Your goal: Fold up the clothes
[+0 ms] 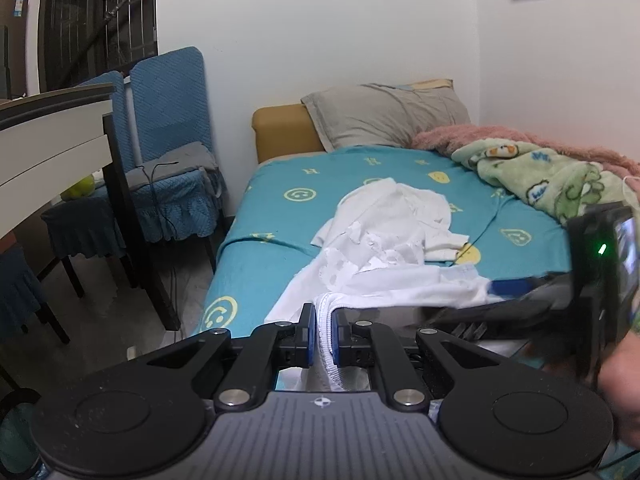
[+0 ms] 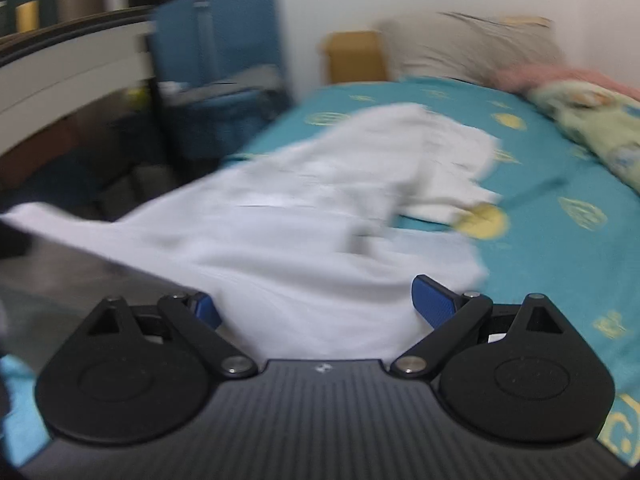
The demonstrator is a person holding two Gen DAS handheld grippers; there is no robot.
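Observation:
A white garment point(image 1: 384, 236) lies crumpled on the teal smiley-print bed sheet point(image 1: 280, 184), one end pulled toward me. My left gripper point(image 1: 322, 328) is shut on a ribbed hem of the garment point(image 1: 326, 320), near the bed's front edge. My right gripper point(image 2: 316, 304) is open, its blue pads point(image 2: 434, 298) spread wide with the white garment point(image 2: 304, 232) lying between them; this view is motion-blurred. The right gripper also shows in the left wrist view point(image 1: 508, 286), at the right over the cloth.
A grey pillow point(image 1: 384, 116), a pink blanket point(image 1: 500, 136) and a green cartoon blanket point(image 1: 552, 176) lie at the bed's head and right side. Blue-covered chairs point(image 1: 168, 132) and a white table point(image 1: 52, 140) stand left of the bed. A thin cable point(image 1: 476, 240) lies on the sheet.

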